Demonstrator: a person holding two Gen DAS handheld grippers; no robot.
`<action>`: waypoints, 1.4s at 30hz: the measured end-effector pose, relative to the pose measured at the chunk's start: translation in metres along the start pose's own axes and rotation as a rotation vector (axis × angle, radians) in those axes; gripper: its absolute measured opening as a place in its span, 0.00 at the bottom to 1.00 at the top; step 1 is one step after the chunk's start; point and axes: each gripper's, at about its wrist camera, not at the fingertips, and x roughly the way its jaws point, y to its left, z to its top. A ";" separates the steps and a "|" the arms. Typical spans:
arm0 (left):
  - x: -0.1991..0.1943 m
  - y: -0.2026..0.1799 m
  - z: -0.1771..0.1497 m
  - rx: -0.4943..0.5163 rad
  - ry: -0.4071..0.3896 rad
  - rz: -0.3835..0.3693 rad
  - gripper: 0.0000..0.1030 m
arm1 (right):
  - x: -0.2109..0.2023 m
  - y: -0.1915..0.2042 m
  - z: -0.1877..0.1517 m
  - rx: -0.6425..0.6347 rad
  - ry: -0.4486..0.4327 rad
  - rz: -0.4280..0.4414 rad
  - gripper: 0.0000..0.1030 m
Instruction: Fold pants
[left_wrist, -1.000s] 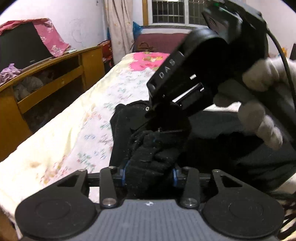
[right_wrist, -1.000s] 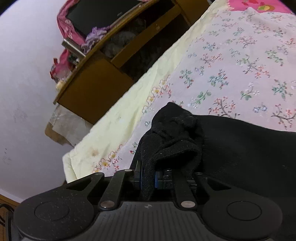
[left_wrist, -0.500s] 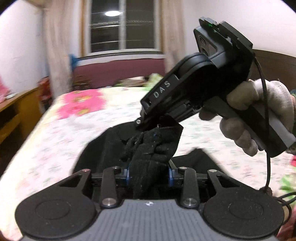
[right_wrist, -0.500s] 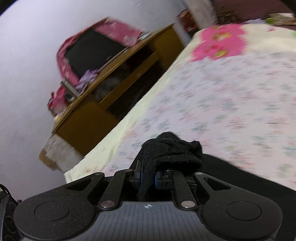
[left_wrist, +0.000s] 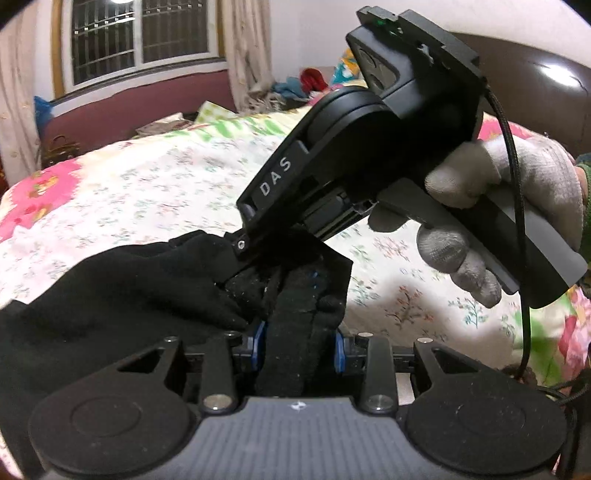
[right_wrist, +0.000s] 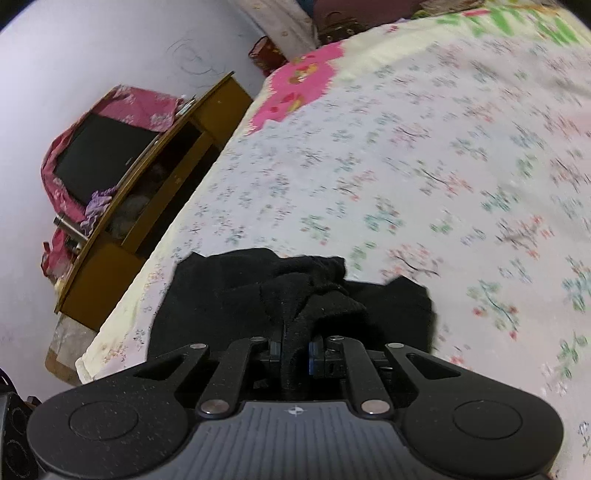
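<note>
1. This is a bedroom in a home.
2. A big bed (right_wrist: 424, 155) with a flowery sheet fills the room.
3. A window (left_wrist: 140, 37) has bars and curtains (left_wrist: 247, 51).
4. A wooden cabinet (right_wrist: 147, 206) holds a TV (right_wrist: 99, 155) under a pink cloth.
5. Clothes (left_wrist: 314, 79) are piled far back.

Left wrist view: mounted low behind the left hand-held gripper (left_wrist: 298, 341), facing forward across the floral-sheeted bed (left_wrist: 147, 192) toward the barred window (left_wrist: 136, 37), with the right hand-held gripper (left_wrist: 266, 269) very near, upper right. Right wrist view: set behind the right hand-held gripper (right_wrist: 295, 349), angled down over the bed (right_wrist: 406, 166) toward the wooden cabinet (right_wrist: 147, 206) and wall. Shared: bunched black fabric pants (left_wrist: 110, 295) (right_wrist: 258, 291), close up, and the bed.
</note>
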 end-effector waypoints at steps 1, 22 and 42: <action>-0.001 0.000 0.000 -0.005 0.003 -0.010 0.41 | 0.000 -0.006 -0.002 0.009 0.001 -0.003 0.03; -0.068 0.044 -0.030 -0.194 -0.100 -0.132 0.71 | -0.028 0.031 -0.012 -0.307 -0.207 -0.145 0.44; -0.073 0.163 -0.064 -0.551 -0.190 0.111 0.57 | 0.052 0.017 0.010 -0.188 -0.095 -0.122 0.00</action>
